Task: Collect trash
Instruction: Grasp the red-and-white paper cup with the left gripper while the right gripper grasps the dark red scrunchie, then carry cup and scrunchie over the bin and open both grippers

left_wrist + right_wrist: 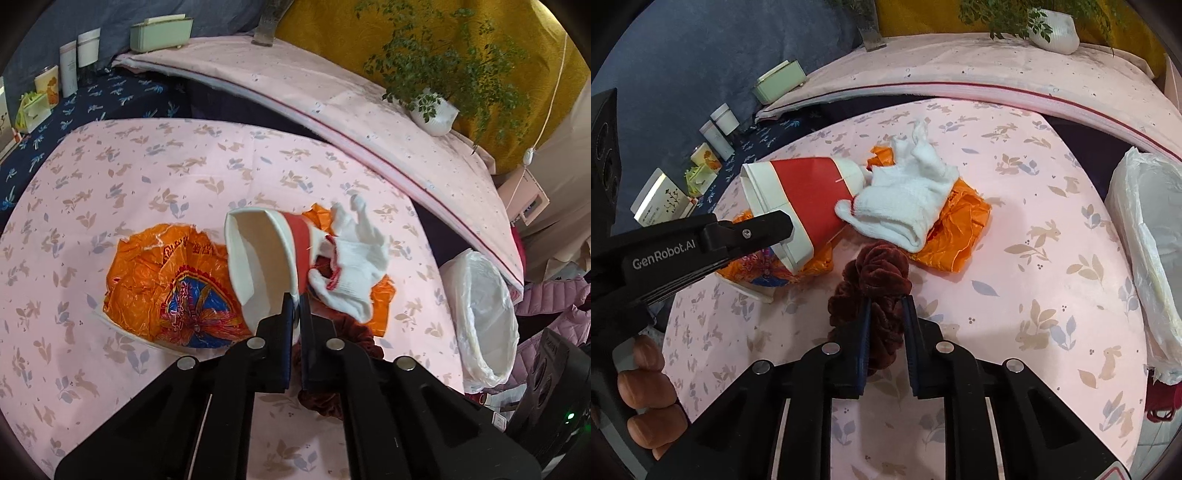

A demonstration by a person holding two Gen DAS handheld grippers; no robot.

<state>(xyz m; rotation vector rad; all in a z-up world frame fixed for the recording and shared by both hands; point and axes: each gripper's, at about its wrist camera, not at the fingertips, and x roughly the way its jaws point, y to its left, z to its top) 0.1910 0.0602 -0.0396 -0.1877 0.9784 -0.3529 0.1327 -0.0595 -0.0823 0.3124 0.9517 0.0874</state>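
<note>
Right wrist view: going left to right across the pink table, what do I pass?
Left gripper pinching the red-and-white paper cup → dark red velvet scrunchie → white glove → orange plastic bag → white-lined trash bin at the right edge.

Cup (266,266): white inside, red band outside, white rim and base.
Glove (351,258): white, red cuff trim.
Bag (162,284): orange, with blue, red and yellow printed emblem.
Scrunchie (875,288): dark maroon velvet.
Cloth (184,166): pale pink, printed with tan rabbits and grey-blue leaves.
Bin liner (487,317): translucent white.
Side cloth (92,107): navy, blue leaf print.
Box (160,31): pale green.
Pot (436,114): white; plant was green.
Backdrop (332,22): mustard yellow.
Grippers (295,299) were black, pads (286,325) dark blue.
</note>
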